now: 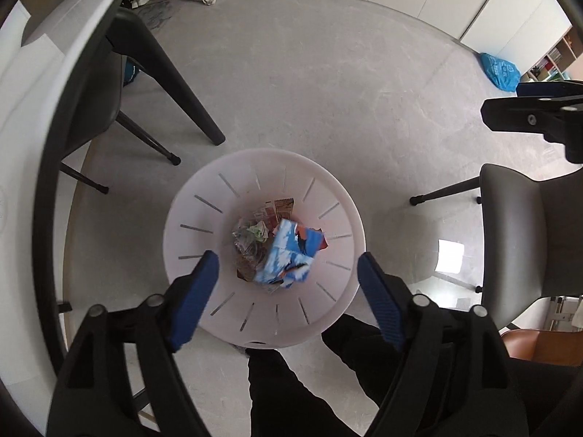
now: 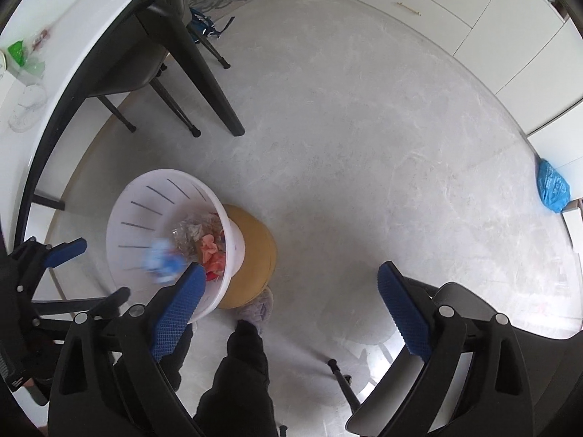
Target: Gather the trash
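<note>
Trash mostly sits in the white slotted bin (image 1: 262, 255) on the floor, a blue and white wrapper (image 1: 289, 255) on top of the pile. Left claw (image 1: 288, 280) hangs right over it, jaws spread, holding nothing. Right claw (image 2: 291, 306) is off to the side over bare floor, also wide open and empty. Risk I'd guess: the wrapper rides high, so a clumsy dip could bump the bin or flick it out. Only the right view shows more scraps up on the counter (image 2: 91, 11), like a green piece (image 2: 16, 52), plus the yellow stool (image 2: 255, 255) behind the bin.
</note>
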The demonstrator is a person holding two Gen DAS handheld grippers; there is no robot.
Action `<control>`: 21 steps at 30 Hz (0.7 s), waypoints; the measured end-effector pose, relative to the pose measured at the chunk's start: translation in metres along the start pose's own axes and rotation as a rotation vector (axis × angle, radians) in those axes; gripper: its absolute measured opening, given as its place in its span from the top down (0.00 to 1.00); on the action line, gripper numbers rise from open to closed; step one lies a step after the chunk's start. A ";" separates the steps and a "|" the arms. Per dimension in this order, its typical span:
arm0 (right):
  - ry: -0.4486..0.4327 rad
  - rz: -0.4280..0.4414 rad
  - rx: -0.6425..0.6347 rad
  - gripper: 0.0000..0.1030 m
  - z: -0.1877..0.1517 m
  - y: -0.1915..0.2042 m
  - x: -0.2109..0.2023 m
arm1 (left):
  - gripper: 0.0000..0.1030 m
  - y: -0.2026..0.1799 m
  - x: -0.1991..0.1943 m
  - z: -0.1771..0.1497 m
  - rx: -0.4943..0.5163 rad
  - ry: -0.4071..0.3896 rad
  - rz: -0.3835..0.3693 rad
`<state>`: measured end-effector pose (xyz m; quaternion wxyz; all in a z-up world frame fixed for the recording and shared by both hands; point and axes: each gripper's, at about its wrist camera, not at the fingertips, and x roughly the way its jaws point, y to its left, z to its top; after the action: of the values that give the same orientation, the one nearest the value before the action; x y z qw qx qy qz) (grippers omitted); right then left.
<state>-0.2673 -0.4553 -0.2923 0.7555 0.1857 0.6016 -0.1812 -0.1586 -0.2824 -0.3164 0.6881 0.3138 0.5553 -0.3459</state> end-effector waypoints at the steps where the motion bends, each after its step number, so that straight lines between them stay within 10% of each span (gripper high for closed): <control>1: 0.005 0.009 0.002 0.08 -0.001 0.000 0.002 | 0.20 0.001 0.000 0.001 0.002 0.004 0.001; 12: -0.094 0.044 -0.031 0.08 0.015 0.013 -0.044 | 0.14 0.014 -0.106 0.012 -0.146 -0.152 -0.030; 21: -0.318 0.223 -0.251 0.03 0.062 0.110 -0.159 | 0.08 0.125 -0.249 -0.010 -0.549 -0.353 0.159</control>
<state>-0.1938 -0.3833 -0.1176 0.8732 0.1247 0.4687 -0.0474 -0.0970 -0.1719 -0.0682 0.8574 0.0942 0.4739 -0.1775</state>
